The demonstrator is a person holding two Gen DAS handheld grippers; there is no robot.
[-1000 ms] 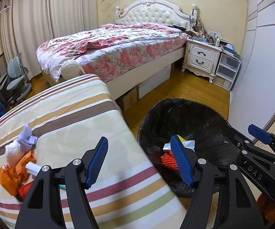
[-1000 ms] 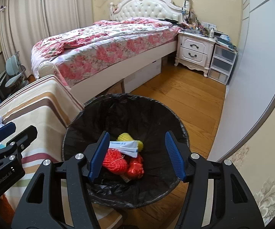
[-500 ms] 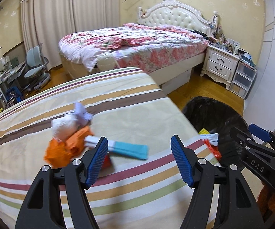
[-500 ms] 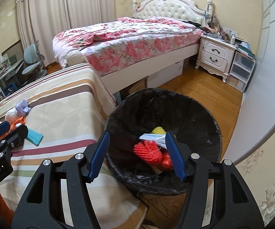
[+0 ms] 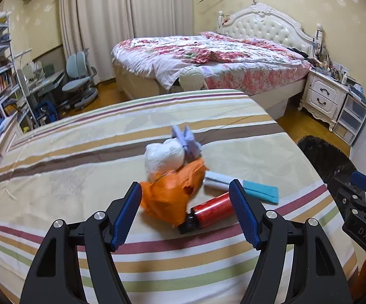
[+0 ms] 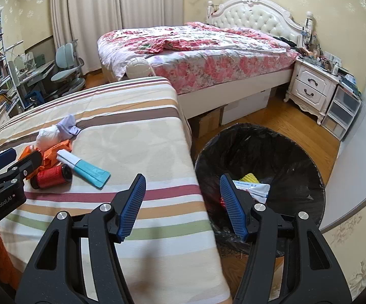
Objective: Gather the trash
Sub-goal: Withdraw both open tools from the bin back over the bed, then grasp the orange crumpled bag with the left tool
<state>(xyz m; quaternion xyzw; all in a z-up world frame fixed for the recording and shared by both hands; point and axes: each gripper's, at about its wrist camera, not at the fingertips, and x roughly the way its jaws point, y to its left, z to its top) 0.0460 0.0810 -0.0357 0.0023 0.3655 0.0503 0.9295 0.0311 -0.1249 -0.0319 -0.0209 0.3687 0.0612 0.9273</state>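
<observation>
Orange bag (image 5: 169,197) lies just beyond the opening, empty left claw (image 5: 185,215).

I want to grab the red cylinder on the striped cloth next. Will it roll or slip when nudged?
The red cylinder lies on its side, so a sideways nudge would probably roll it. Its surface looks glossy, so the pads may slip; gripping across the body seems safer. The orange bag touching one side might stop it rolling that way.
</observation>
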